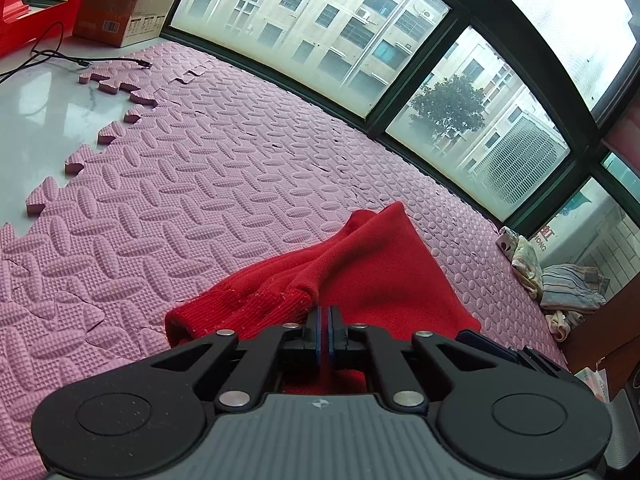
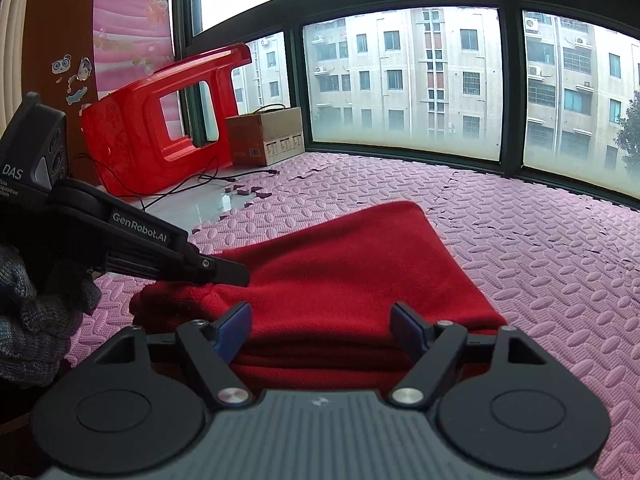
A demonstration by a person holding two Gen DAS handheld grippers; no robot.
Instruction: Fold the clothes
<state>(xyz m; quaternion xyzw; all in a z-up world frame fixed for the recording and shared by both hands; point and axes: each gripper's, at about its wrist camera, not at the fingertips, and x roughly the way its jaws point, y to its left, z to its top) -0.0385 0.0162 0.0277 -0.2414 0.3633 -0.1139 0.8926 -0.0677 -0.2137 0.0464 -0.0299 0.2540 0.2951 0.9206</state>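
Beyond the red garment [image 1: 360, 276], left-wrist view alone shows striped cloths [image 1: 572, 284].

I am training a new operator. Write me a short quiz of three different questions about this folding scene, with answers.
1. True or false: the left gripper is shut on the red garment.
2. Which describes the right gripper? A) fingers open above the garment's near edge B) shut on the cardboard box C) not in view
3. What surface does the garment lie on?

Key:
1. True
2. A
3. The pink foam mat
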